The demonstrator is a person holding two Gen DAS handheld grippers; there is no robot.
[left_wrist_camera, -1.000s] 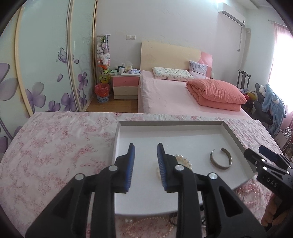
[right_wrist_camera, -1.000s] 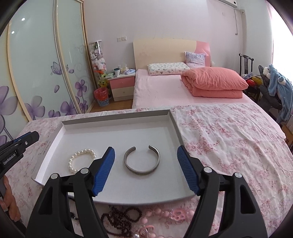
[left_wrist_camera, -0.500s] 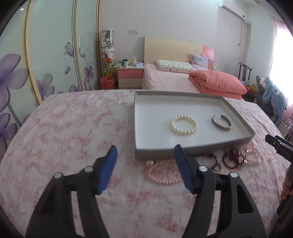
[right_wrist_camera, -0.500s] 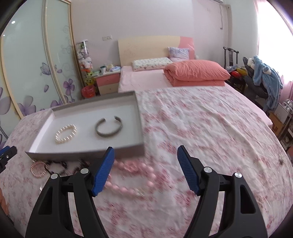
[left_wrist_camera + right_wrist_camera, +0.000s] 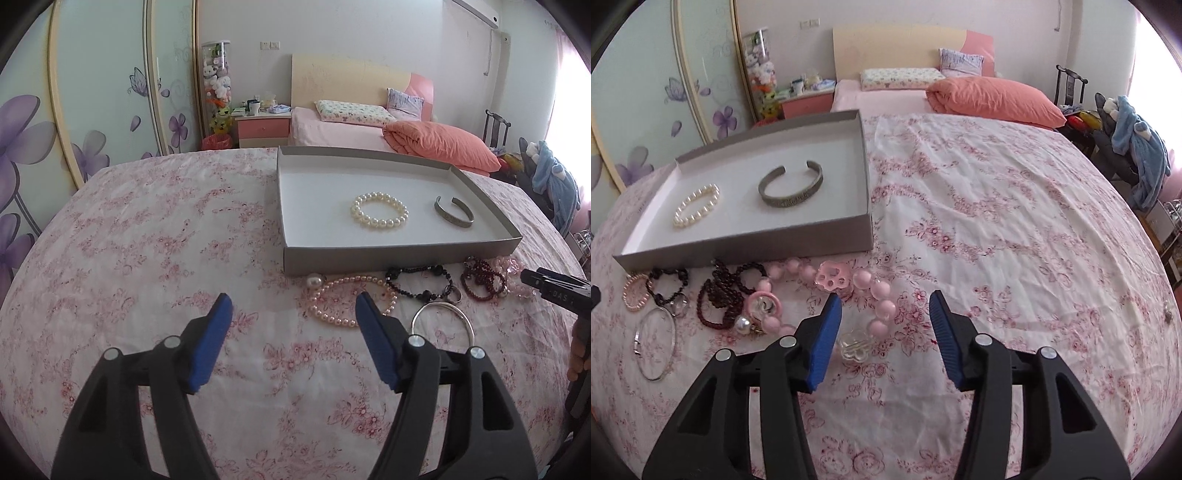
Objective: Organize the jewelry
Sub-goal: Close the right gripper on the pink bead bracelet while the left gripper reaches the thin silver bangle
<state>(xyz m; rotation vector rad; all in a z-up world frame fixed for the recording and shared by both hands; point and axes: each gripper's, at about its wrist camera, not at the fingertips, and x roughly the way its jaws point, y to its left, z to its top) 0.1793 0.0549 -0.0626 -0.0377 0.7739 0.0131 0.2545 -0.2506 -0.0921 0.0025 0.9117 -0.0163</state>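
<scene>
A grey tray (image 5: 399,254) (image 5: 746,247) sits on the floral cloth and holds a white pearl bracelet (image 5: 379,210) (image 5: 696,206) and a metal cuff (image 5: 453,212) (image 5: 790,186). In front of it lie a pink pearl strand (image 5: 347,301), a black bead bracelet (image 5: 421,282), dark red beads (image 5: 482,280) (image 5: 726,295), a thin silver bangle (image 5: 443,314) (image 5: 655,345) and a pink bead necklace (image 5: 849,288). My left gripper (image 5: 293,317) is open and empty, left of the loose pieces. My right gripper (image 5: 884,314) is open and empty over the pink necklace.
The table is covered by a pink floral cloth (image 5: 997,221). Behind it stand a pink bed (image 5: 369,129), a nightstand (image 5: 262,125) and a floral wardrobe (image 5: 92,92). A chair with blue clothing (image 5: 1137,147) is at the right.
Both grippers have pulled back from over the tray to the near side of the table. The left gripper has opened wide. The loose jewelry in front of the tray is now in view.
</scene>
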